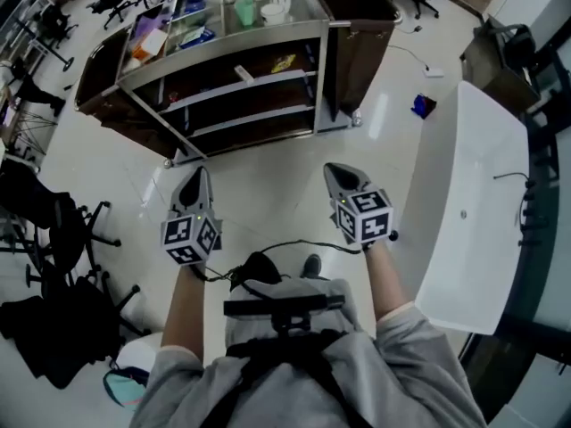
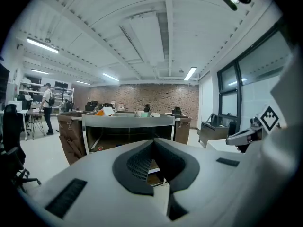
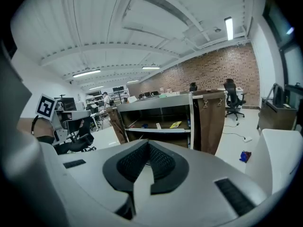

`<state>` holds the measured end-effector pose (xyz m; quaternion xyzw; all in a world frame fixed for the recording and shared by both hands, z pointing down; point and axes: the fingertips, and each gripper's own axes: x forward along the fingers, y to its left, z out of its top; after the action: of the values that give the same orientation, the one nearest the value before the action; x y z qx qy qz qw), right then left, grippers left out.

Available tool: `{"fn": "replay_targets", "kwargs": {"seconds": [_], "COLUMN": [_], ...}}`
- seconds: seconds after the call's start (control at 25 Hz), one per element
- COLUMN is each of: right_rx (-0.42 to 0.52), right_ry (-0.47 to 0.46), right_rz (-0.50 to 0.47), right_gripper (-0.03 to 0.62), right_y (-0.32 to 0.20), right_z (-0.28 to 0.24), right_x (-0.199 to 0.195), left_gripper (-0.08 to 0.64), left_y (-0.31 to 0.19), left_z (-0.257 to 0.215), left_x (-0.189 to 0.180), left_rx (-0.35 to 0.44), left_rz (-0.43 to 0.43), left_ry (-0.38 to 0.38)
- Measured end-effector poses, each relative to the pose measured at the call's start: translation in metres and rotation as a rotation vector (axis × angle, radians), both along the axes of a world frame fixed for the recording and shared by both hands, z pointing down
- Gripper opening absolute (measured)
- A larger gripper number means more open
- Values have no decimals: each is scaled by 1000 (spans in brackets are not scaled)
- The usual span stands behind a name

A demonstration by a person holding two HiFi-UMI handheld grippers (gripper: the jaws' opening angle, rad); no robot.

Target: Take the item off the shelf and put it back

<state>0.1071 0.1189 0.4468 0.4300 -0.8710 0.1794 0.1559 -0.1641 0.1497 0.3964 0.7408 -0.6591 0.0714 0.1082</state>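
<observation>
stage: not begun | left tongs (image 1: pixel 199 180) closed, empty | right tongs (image 1: pixel 342 178) closed, empty | shelf (image 1: pixel 239 84) upper centre, well apart | yellow item (image 1: pixel 284 61) untaken; everything remains

Bare floor (image 1: pixel 268 172) up to the open-fronted shelf cart (image 1: pixel 250 45); white tub (image 1: pixel 464 185) close on the right.

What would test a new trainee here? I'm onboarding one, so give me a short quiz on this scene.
1. True or false: the right gripper holds the yellow item.
2. On the cart, the yellow item lies on: A) the top level; B) the second level down; C) the bottom level.
3. Fill in: the left gripper's jaws are ___.
Key: 1 false; 2 B; 3 shut.
</observation>
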Motion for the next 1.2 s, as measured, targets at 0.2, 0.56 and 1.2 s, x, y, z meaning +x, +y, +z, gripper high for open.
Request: {"fn": "replay_targets", "kwargs": {"seconds": [0.2, 0.56, 1.2], "right_rx": [13, 11, 31], "right_ry": [5, 22, 40], "right_rz": [-14, -12, 134], "right_gripper": [9, 9, 11], "right_y": [-20, -78, -207], "right_z": [2, 16, 47], "right_x": [-1, -39, -95], "left_gripper": [7, 8, 7], "left_y": [-23, -98, -207], "left_z": [-4, 7, 30], "left_x": [10, 6, -24], "left_rx": [2, -11, -31], "left_rz": [14, 91, 221], "left_ry": [-32, -28, -24]}}
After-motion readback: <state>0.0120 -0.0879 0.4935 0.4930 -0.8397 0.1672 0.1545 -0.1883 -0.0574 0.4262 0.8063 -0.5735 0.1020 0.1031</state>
